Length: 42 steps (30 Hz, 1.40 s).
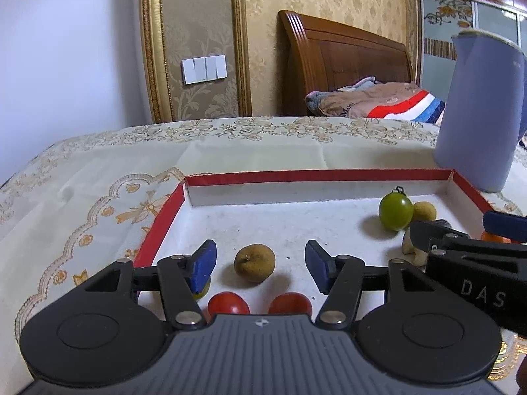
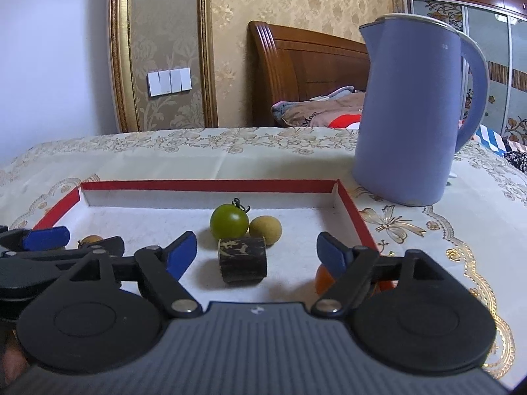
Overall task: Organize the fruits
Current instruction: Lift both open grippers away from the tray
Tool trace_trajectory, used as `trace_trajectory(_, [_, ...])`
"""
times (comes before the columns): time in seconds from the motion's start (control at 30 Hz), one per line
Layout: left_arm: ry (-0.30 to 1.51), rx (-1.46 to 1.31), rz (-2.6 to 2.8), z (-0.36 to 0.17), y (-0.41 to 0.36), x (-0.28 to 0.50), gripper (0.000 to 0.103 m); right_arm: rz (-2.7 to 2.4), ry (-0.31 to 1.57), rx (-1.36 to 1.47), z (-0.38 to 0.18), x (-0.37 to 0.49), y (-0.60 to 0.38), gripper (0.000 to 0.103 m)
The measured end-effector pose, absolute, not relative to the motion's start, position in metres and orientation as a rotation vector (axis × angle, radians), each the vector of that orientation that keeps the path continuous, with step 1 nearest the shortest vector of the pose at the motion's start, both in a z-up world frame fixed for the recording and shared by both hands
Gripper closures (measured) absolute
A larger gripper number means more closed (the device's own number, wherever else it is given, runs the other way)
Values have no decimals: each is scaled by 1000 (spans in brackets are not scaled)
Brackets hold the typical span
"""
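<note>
A shallow white tray with a red rim (image 1: 316, 176) (image 2: 210, 185) lies on the tablecloth. My left gripper (image 1: 260, 250) is open, and a brown longan (image 1: 254, 264) rests on the tray floor between its fingers, touching neither pad. Two red cherry tomatoes (image 1: 228, 303) (image 1: 290, 303) sit just below it. My right gripper (image 2: 257, 243) is open around a short dark cane piece (image 2: 243, 260), with gaps on both sides. Behind that piece sit a green tomato (image 2: 229, 221) and a pale longan (image 2: 265, 229). An orange fruit (image 2: 326, 278) is half hidden behind the right finger.
A tall lilac kettle (image 2: 415, 115) (image 1: 481, 112) stands on the cloth just past the tray's far right corner. The two grippers sit close side by side over the tray. A yellow-green fruit (image 1: 201, 291) peeks out behind the left gripper's left finger.
</note>
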<state>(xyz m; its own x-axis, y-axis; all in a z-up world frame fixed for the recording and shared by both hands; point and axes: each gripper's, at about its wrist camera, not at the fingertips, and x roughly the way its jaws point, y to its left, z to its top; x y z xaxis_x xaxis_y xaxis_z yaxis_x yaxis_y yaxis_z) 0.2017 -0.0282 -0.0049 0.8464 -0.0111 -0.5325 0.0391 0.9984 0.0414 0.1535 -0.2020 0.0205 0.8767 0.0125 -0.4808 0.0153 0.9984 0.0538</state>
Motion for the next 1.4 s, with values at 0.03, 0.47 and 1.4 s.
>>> trace_trajectory(0.03, [558,42,-27,-4,-27,199,44,0,497,64,22,151,-203,21])
trace_trajectory(0.47, [554,23,-21,-2,-21,179,37,-14,486,97,24,138,-210,13])
trace_trajectory(1.4, [509,15,-34,1,-5,94,28,41,464,154,24,58,-220,4])
